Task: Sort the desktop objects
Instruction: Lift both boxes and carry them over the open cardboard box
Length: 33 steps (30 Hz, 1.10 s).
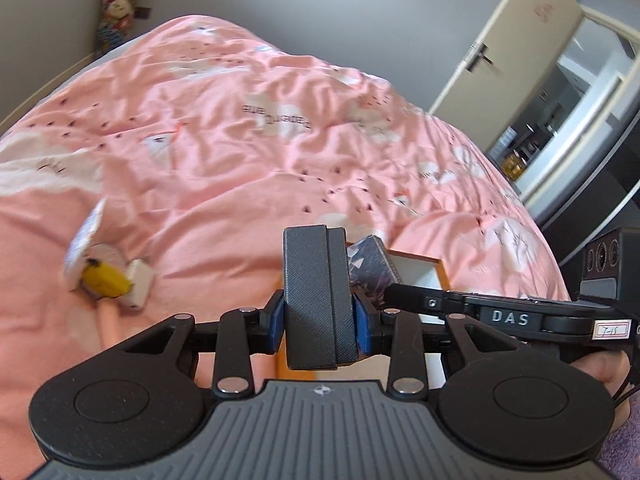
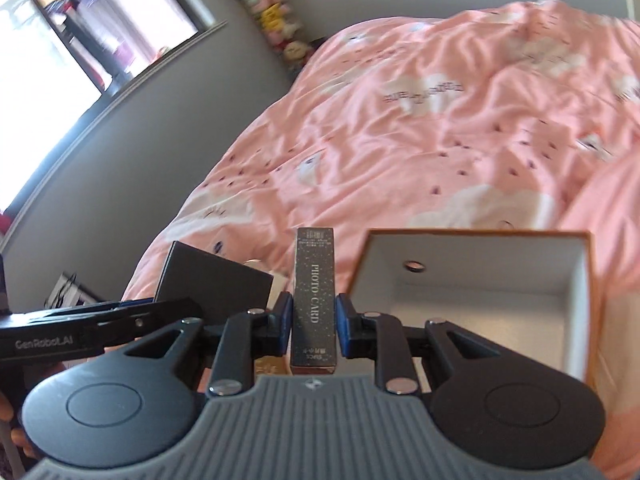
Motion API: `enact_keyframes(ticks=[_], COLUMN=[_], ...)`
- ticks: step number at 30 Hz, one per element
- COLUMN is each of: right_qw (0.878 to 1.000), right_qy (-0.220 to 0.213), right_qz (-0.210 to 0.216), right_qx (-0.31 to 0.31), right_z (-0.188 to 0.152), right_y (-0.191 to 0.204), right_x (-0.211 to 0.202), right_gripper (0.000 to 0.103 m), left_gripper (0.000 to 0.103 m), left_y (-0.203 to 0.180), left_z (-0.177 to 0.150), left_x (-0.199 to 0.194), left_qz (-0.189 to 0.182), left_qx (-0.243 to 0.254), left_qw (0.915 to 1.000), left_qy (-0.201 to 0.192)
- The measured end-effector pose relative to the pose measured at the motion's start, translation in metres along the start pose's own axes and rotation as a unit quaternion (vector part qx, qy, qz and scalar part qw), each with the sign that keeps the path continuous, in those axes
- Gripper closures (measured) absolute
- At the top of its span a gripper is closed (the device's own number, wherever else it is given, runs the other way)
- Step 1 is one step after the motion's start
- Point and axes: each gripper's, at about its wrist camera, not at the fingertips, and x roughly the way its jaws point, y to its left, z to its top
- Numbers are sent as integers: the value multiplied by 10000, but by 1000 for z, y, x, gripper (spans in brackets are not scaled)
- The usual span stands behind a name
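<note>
The pink quilt [image 2: 440, 128] fills both views. On it sits one open box [image 2: 480, 288] with an orange rim [image 2: 472, 234]; inside I see one small round item [image 2: 415, 266], too small to identify. My left gripper [image 1: 320, 312] is clamped on one dark grey case [image 1: 316, 296], held upright. My right gripper [image 2: 312, 318] grips one slim "PHOTO CARD" box [image 2: 314, 300], just left of the open box. A blurred yellow object [image 1: 105, 278] lies on the quilt.

bright daylight from the window [image 2: 80, 28], fisheye bending at edges, motion blur on the bedding [image 1: 200, 140]
</note>
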Motion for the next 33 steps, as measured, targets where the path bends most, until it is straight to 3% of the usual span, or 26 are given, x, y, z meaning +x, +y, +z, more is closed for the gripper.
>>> enact_keyframes(ticks=[4, 10, 24, 33], right_qw=[9982, 9938, 9908, 9916], right_qy=[-174, -111, 200, 261], right_qz=[-400, -798, -905, -906], right_qx=[406, 766, 990, 887], right_z=[-19, -42, -57, -60], right_y=[-29, -60, -93, -91], right_x=[-7, 3, 28, 36], right_gripper=[79, 79, 79, 79], left_gripper=[63, 63, 63, 63], left_y=[-33, -65, -79, -83], left_z=[-7, -24, -44, -53], left_x=[28, 74, 142, 155], left_qz=[76, 678, 1423, 1670], left_qx=[472, 1172, 1648, 1950], left_qw=[9985, 9881, 9622, 9500], left_qy=[257, 736, 1635, 1779])
